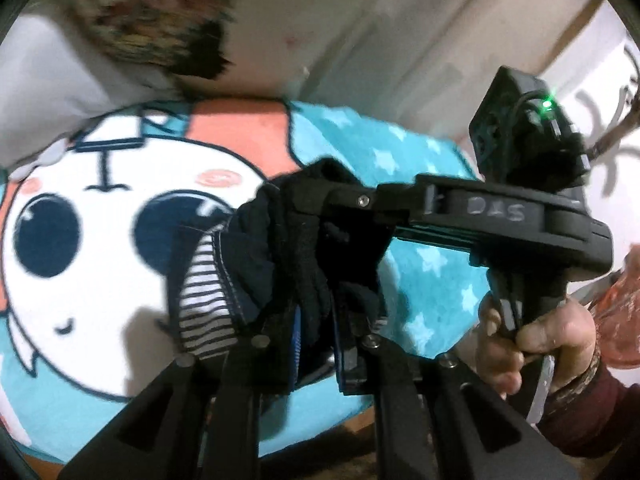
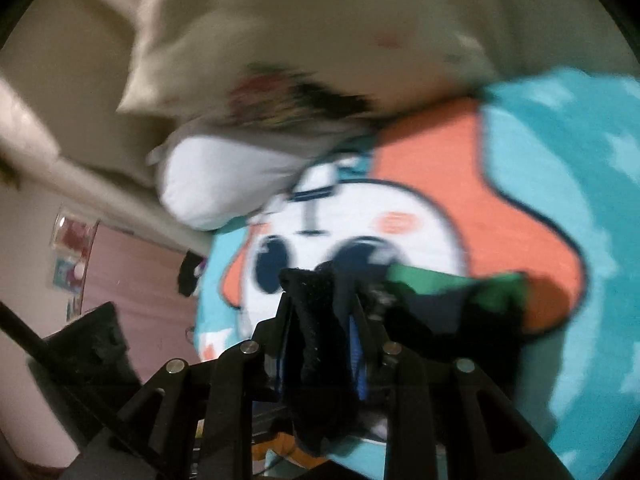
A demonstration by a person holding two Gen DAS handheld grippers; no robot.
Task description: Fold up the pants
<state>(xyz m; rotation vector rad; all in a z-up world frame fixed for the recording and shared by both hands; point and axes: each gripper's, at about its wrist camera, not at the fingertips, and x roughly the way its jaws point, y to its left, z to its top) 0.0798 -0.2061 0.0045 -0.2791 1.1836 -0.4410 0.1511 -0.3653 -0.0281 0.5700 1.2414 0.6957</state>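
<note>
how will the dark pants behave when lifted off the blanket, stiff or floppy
Probably floppy: the pants bunch and droop between the left gripper and right gripper. Likely light, since pinched edges alone hold them up. Loose folds may sag toward the blanket.

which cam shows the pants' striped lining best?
Left wrist. The pants hang bunched there, pinched by both the left hand-held gripper and the right hand-held gripper, with the striped lining sharp and unobstructed. The right wrist view is motion-blurred and shows only dark fabric between its fingers; no stripes are visible.
</note>
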